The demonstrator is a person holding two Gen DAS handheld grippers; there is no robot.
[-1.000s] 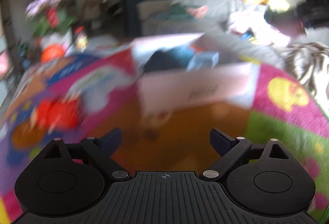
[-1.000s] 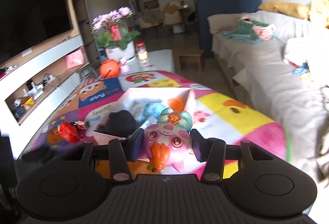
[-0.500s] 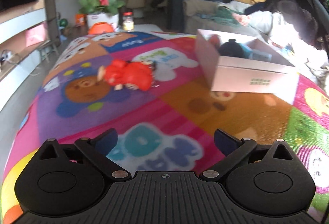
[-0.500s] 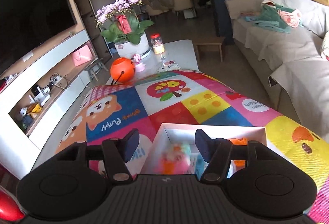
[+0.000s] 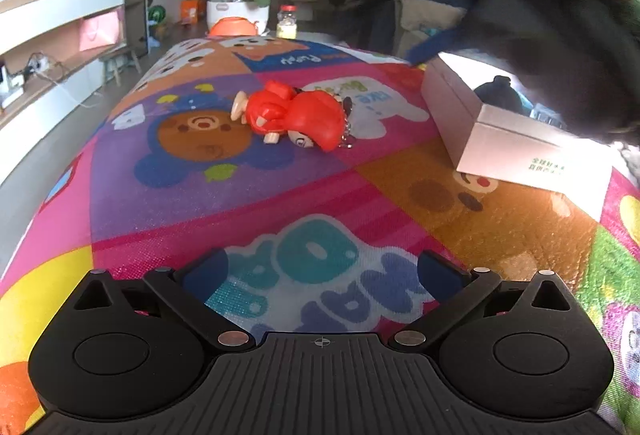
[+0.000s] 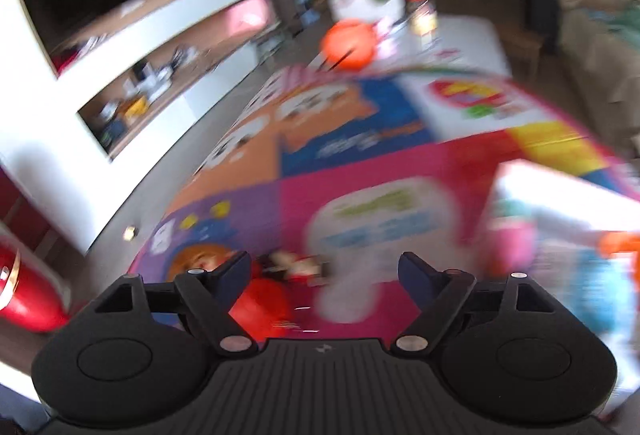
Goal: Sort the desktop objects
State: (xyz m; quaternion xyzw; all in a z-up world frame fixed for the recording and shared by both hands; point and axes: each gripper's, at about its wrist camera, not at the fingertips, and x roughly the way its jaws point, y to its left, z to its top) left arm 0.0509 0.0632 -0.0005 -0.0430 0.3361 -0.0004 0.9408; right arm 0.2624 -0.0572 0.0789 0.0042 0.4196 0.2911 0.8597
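A red toy figure (image 5: 296, 115) lies on its side on the colourful play mat (image 5: 240, 195), some way ahead of my left gripper (image 5: 322, 267), which is open and holds nothing. At the right stands the white cardboard box (image 5: 516, 139) with toys inside. A dark blurred shape (image 5: 540, 15) sweeps above the box; it looks like the other hand with its gripper. The right wrist view is blurred. My right gripper (image 6: 324, 271) hangs over the mat with its jaws opening and nothing pressed between them. The red toy (image 6: 260, 303) shows just below its left finger, the box (image 6: 560, 227) at the right.
A potted orchid (image 5: 238, 7), an orange pumpkin bucket (image 6: 348, 43) and a glass jar (image 5: 287, 25) stand on a low table past the mat's far end. A TV cabinet (image 6: 120, 83) runs along the left. A sofa (image 6: 600, 55) is at the right.
My right gripper let the pink pig toy go into the box, then swung left toward the red toy with its jaws spreading. The left gripper's view turned from the box to the red toy.
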